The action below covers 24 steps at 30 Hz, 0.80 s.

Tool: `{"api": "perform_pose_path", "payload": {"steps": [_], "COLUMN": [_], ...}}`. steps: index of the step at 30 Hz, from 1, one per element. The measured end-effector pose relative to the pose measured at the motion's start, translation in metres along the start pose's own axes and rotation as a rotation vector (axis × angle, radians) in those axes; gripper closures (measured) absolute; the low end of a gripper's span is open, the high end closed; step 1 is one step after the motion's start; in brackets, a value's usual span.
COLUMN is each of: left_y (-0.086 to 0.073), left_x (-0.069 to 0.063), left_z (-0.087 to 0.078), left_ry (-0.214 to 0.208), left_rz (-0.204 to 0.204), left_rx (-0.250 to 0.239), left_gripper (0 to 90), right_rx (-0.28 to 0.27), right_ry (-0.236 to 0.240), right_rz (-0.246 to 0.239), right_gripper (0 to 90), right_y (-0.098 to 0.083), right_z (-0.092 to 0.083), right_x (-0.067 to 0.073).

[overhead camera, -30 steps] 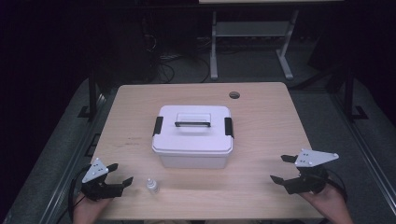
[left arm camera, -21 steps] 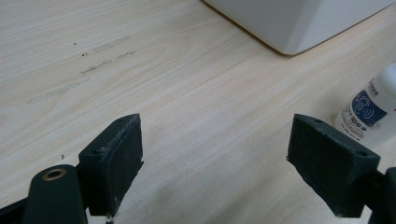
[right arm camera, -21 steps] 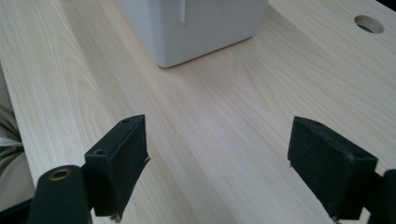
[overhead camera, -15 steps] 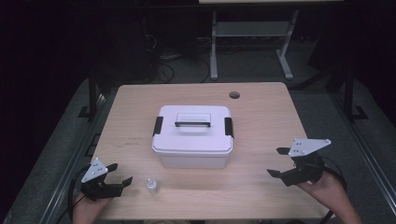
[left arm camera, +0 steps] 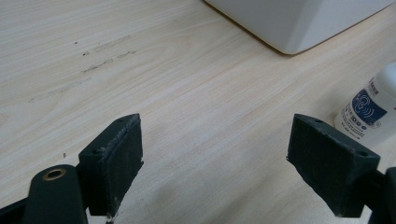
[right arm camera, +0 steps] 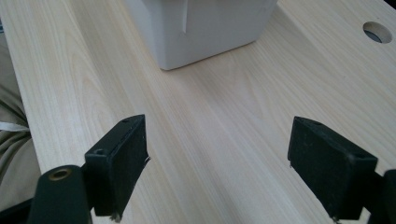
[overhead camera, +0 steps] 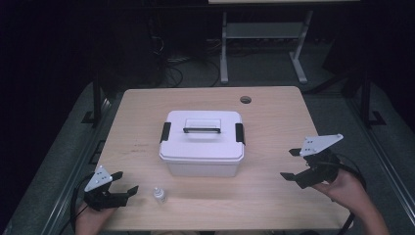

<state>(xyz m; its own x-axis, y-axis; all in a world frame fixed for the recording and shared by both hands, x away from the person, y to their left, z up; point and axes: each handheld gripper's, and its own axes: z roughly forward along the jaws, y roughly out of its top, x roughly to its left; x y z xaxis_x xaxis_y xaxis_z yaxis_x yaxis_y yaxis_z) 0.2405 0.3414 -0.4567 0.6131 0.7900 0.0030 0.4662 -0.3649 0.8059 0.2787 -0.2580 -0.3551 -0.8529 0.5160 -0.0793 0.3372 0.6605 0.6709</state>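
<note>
A white lidded box (overhead camera: 201,147) with black side latches and a handle on top stands in the middle of the wooden table (overhead camera: 274,117). A small white bottle (overhead camera: 158,195) with a blue label stands near the front edge, just left of the box's front. My left gripper (overhead camera: 127,181) rests open at the front left, a short way left of the bottle. The left gripper view has the bottle (left arm camera: 369,109) beyond the right jaw and the box's corner (left arm camera: 299,18) farther off. My right gripper (overhead camera: 288,164) is held open, raised at the right, its jaws facing the box (right arm camera: 205,23).
A round cable hole (overhead camera: 245,100) sits in the table's far right part, and it shows as a hole (right arm camera: 376,31) in the right gripper view. A metal stand (overhead camera: 264,44) and cables lie on the dark floor behind the table.
My right gripper has risen and drifted forward and slightly left toward the box, still open. The left gripper, bottle and box have not moved.
</note>
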Motion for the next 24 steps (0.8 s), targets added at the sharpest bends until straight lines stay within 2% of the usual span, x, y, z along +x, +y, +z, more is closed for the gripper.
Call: {"api": "perform_pose_path", "payload": {"steps": [10,24], "left_y": [0.000,-0.001], "left_x": [0.002,0.003], "left_z": [-0.001,-0.002], "left_ry": [0.001,0.008], "left_rz": [-0.005,-0.009], "left_rx": [-0.001,-0.006], "left_gripper": [17.7,17.7], "right_rx": [0.031,0.046], "right_ry": [0.009,0.023], "right_rz": [-0.040,-0.056], "right_gripper": [19.3,19.3], "right_y": [0.015,0.032], "right_z": [-0.003,-0.009], "right_x": [-0.004,-0.008]}}
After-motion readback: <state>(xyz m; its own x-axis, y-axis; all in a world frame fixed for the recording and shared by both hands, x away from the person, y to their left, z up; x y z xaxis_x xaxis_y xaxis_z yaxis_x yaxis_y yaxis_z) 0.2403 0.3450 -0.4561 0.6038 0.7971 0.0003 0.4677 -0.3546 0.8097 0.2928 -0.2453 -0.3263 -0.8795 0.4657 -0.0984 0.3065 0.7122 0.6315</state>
